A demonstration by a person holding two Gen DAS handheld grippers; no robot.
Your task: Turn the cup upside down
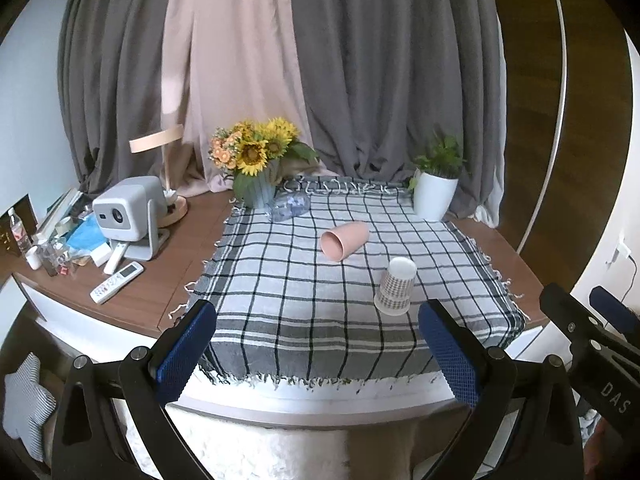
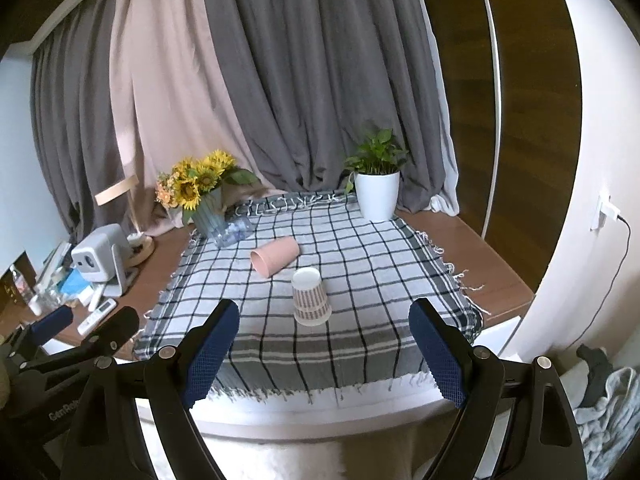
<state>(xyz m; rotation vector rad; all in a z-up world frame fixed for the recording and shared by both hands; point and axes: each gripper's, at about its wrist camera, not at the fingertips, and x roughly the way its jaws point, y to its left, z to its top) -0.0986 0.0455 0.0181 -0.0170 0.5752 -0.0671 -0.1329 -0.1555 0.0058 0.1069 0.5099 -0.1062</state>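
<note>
A pink cup [image 1: 344, 240] lies on its side on the checked cloth [image 1: 280, 280], mouth toward the front left; it also shows in the right wrist view [image 2: 275, 261]. A patterned paper cup [image 1: 395, 286] stands upside down nearer the front; it also shows in the right wrist view [image 2: 310, 296]. My left gripper [image 1: 316, 344] is open and empty, held back at the table's front edge. My right gripper [image 2: 324, 344] is open and empty too, in front of the paper cup. Each gripper shows at the edge of the other's view.
A vase of sunflowers [image 1: 256, 160] and a clear plastic bottle [image 1: 290, 206] lie at the back left of the cloth. A white potted plant [image 1: 436, 188] stands at the back right. A projector [image 1: 128, 212], remotes [image 1: 116, 282] and clutter fill the left desk.
</note>
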